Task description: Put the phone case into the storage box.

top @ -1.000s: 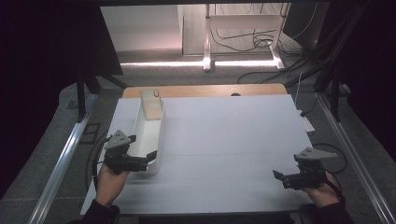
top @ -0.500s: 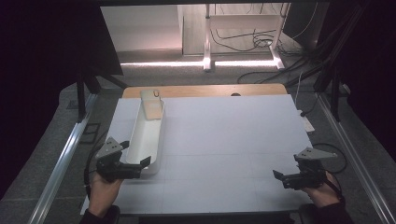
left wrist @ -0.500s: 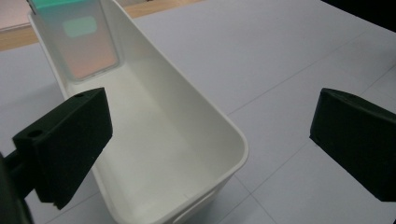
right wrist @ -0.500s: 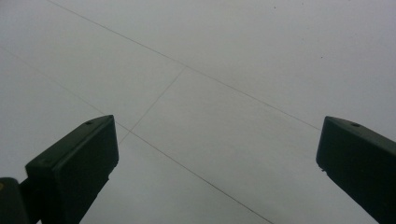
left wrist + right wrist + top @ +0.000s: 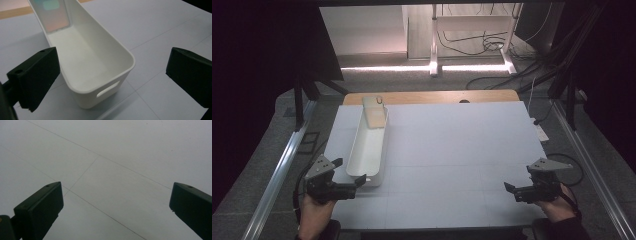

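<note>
White plastic forms the long, narrow storage bin (image 5: 368, 150) that lies on the left half of the counter (image 5: 452, 150) in the high view, its long axis running from the lower left toward the upper edge of the white surface. A flat, phone-like slab (image 5: 375, 114) leans inside the far end of the bin. In the left gripper view the near end of the bin, with its slot handle (image 5: 107, 89), sits between the two black jaws without touching either.

The left hand-held gripper (image 5: 357, 181) is at the lower left of the high view, jaws spread wide, tips just beside the near end of the bin. The right hand-held gripper (image 5: 509, 189) is at the lower right, well apart from the bin, jaws also spread wide over bare counter surface.
</note>
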Motion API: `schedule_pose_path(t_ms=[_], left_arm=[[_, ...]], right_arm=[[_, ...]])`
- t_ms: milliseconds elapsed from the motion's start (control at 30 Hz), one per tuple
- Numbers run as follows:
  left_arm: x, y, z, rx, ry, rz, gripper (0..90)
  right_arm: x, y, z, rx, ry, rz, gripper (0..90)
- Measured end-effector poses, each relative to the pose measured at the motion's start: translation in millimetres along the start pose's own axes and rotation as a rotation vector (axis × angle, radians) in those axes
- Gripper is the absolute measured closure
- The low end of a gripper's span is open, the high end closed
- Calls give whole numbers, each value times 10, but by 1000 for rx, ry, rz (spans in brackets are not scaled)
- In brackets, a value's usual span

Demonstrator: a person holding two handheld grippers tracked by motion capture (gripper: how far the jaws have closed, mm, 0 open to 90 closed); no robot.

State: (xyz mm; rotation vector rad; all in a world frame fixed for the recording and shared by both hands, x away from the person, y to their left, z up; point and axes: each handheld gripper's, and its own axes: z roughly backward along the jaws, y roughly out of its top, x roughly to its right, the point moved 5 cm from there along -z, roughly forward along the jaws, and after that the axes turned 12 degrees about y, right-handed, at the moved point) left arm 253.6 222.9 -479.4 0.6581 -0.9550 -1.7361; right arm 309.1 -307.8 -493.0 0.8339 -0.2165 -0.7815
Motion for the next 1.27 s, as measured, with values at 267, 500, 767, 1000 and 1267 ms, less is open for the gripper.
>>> schedule_pose_path(t_ms=[267,500,767,1000,1267], left_arm=[[-21,-114,59,-25,23,3,0],[-48,-196,93,-49,51,5,0],[-40,-264,113,-76,71,-12,0],[-29,-293,116,-85,86,-31,0],[-24,-292,97,-99,82,-33,0]], right_arm=[[0,0,-1,0,-1,-1,0],[3,-1,-2,-1,-2,-3,0],[4,-1,-2,0,-3,-5,0],[2,0,-3,-3,-3,-4,0],[3,-5,-12,-10,1,-1,0]])
